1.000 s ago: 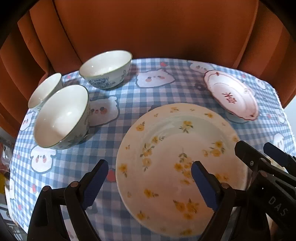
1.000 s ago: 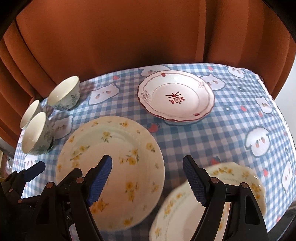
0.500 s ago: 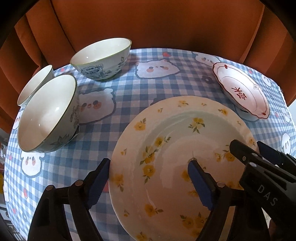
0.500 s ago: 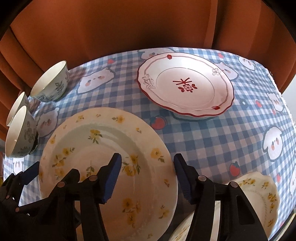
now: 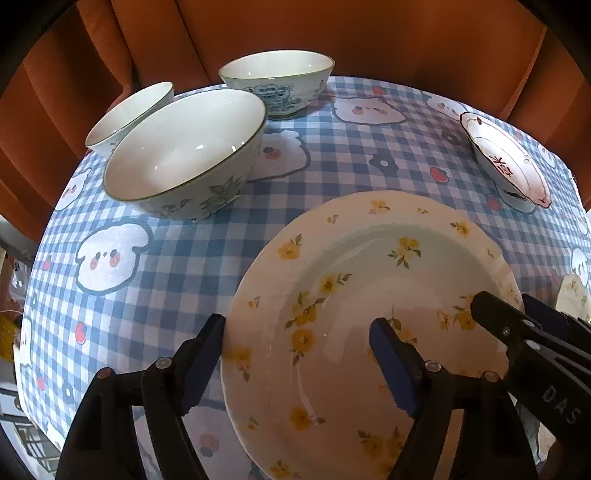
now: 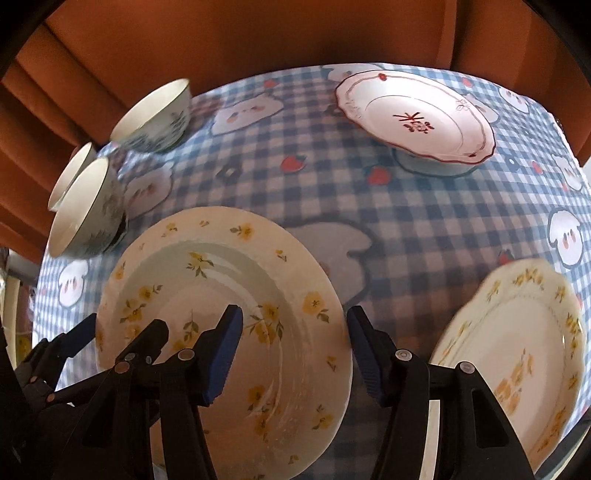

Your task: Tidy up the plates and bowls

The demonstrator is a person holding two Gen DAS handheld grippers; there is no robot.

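Note:
A large cream plate with yellow flowers lies on the checked tablecloth. My left gripper is open and straddles the plate's left rim, one finger outside, one over the plate. My right gripper is open and straddles the same plate's right rim. A second yellow-flower plate lies at the right. A red-trimmed white plate lies at the back right. Three bowls stand at the left: a near one, a small one, a far one.
The round table is covered by the blue checked cloth with bear prints. Orange curtains hang close behind it. The table's edges curve away at left and right. The right gripper's body shows in the left wrist view.
Both grippers have moved forward and lower toward the large yellow-flower plate, each now straddling a rim. The bowls look closer in the left wrist view.

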